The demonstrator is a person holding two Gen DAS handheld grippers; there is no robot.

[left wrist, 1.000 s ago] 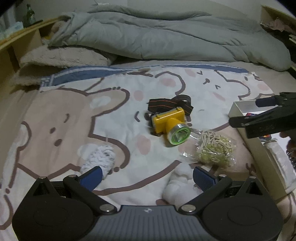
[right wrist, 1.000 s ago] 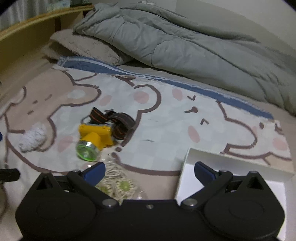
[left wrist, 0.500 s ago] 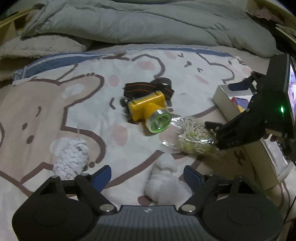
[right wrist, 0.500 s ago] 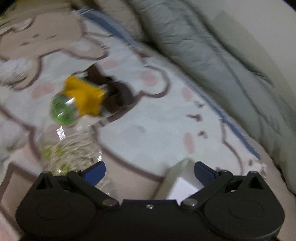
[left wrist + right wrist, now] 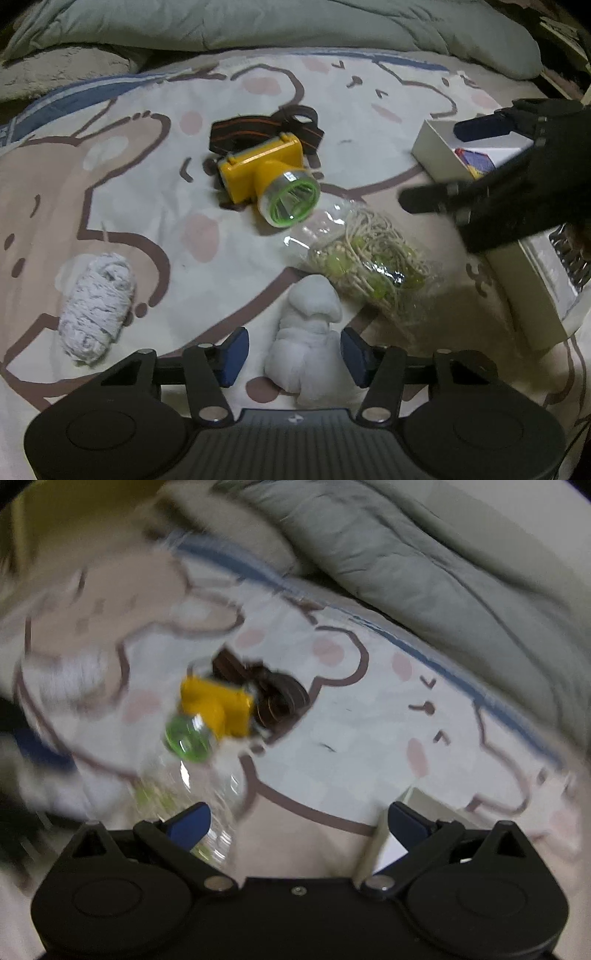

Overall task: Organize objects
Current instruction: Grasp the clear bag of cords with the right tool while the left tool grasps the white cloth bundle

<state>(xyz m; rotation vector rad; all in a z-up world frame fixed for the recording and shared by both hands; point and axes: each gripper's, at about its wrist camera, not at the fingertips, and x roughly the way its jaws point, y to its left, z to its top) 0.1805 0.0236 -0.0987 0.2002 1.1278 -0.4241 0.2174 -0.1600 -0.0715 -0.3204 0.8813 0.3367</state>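
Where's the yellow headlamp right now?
In the left wrist view the yellow headlamp lies mid-bed on the bear-print sheet, its lens touching the clear bag of cords, left of the white box.

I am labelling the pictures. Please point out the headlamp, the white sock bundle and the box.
headlamp (image 5: 260, 171), left wrist view, yellow body.
white sock bundle (image 5: 306, 343), left wrist view, its middle.
box (image 5: 434, 151), left wrist view, near wall.

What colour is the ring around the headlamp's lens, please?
Bright green, on a yellow headlamp; the left wrist view shows it best.
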